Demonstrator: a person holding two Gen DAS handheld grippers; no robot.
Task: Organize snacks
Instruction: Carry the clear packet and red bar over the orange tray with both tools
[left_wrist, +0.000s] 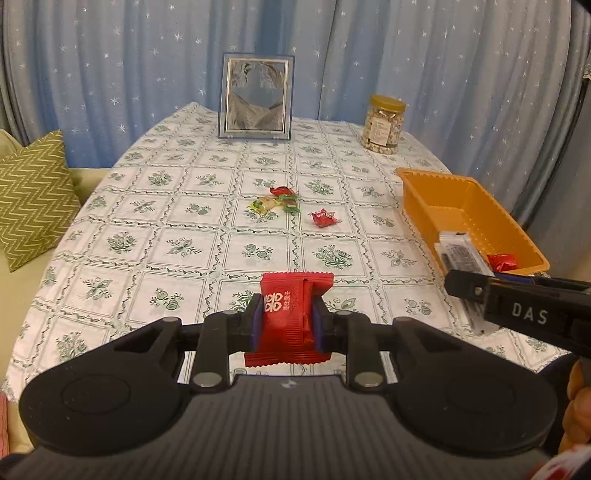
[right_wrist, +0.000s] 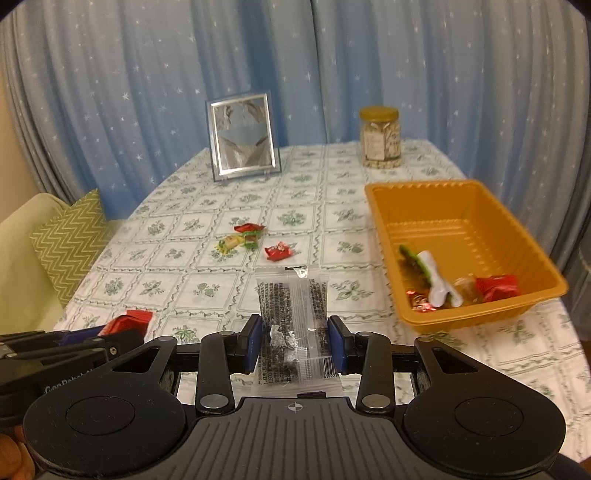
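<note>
Snacks partly sorted: orange tray (right_wrist: 517, 236) is holding several; left tool (left_wrist: 287, 317) is clamping a red packet (left_wrist: 291, 314); right tool (right_wrist: 294, 345) is clamping a clear packet (right_wrist: 291, 325); loose candies (right_wrist: 255, 240) are remaining on the worktop (right_wrist: 184, 280).

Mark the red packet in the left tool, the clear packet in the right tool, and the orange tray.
red packet (left_wrist: 291, 295), left wrist view, on its printed face.
clear packet (right_wrist: 291, 306), right wrist view, on its printed middle.
orange tray (right_wrist: 461, 206), right wrist view, on its far inner wall.

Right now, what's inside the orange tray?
The orange tray holds a red candy, a white-and-green wrapper and small foil pieces; its near wall hides anything lower.
</note>
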